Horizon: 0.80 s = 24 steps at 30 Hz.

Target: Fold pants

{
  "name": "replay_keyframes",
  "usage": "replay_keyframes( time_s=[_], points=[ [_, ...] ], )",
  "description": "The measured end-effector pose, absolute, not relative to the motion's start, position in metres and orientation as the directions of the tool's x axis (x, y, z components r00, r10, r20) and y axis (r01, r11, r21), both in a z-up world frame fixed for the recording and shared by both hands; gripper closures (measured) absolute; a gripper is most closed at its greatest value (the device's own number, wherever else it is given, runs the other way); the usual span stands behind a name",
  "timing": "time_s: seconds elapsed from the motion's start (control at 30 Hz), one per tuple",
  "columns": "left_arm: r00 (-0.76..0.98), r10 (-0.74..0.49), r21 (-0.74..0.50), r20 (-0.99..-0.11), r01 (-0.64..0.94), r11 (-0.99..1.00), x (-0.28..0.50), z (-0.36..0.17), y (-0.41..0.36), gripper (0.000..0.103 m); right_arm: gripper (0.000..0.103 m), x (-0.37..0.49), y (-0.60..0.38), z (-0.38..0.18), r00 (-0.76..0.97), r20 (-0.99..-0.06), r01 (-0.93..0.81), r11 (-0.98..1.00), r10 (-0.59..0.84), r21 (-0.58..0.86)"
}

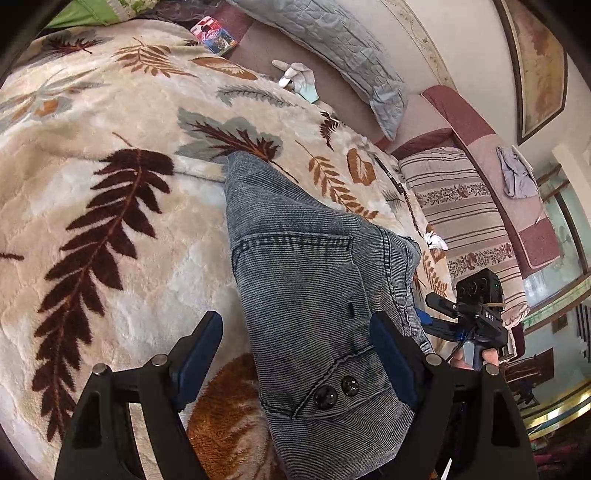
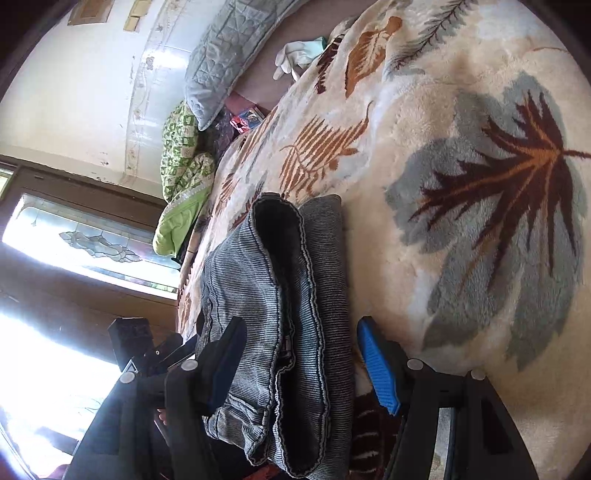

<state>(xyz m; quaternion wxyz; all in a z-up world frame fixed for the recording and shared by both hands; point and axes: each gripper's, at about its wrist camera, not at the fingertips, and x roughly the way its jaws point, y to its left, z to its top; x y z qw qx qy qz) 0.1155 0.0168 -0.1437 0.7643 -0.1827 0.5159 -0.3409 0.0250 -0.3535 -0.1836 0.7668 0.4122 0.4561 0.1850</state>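
The cream plush blanket with brown fern leaves (image 1: 110,221) fills my view, and the grey corduroy pants (image 1: 314,288) lie on it, running toward twelve o'clock. My left gripper (image 1: 295,354) and right gripper (image 2: 299,365) both gape wide around the waist end, gripping nothing. I judge I should pinch both edges evenly, through all layers, before folding.

A bed is carrying everything, spread with a plush cream blanket (image 1: 122,122) patterned in brown, rust and grey leaves. Grey ribbed pants (image 1: 314,280) are lying directly on it, folded lengthwise, waistband and two dark buttons nearest. Past the blanket's far edge, a white glove (image 1: 297,75) is resting on the mauve sheet (image 1: 255,51), with a colourful packet (image 1: 214,35) lying further along.
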Motion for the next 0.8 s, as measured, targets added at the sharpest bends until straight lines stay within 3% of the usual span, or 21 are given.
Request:
replay_keyframes(
  time_s=[0.23,0.37,0.8],
  points=[
    [0.179,-0.738,-0.678,-0.650,0.302,0.670,0.116,-0.153,0.012,0.021,0.037,0.027,-0.347,-0.184,0.500,-0.544,0.082,0.588,0.674,0.804],
    [0.160,-0.748,-0.697,-0.644,0.282,0.660,0.118,-0.158,0.014,0.041,0.037,0.025,-0.349,-0.185,0.496,-0.538,0.084,0.579,0.682,0.811],
    [0.154,-0.774,-0.722,-0.614,0.287,0.629,0.119,-0.158,0.009,0.041,0.037,0.026,-0.349,-0.190,0.468,-0.506,0.075,0.539,0.724,0.839]
  ],
)
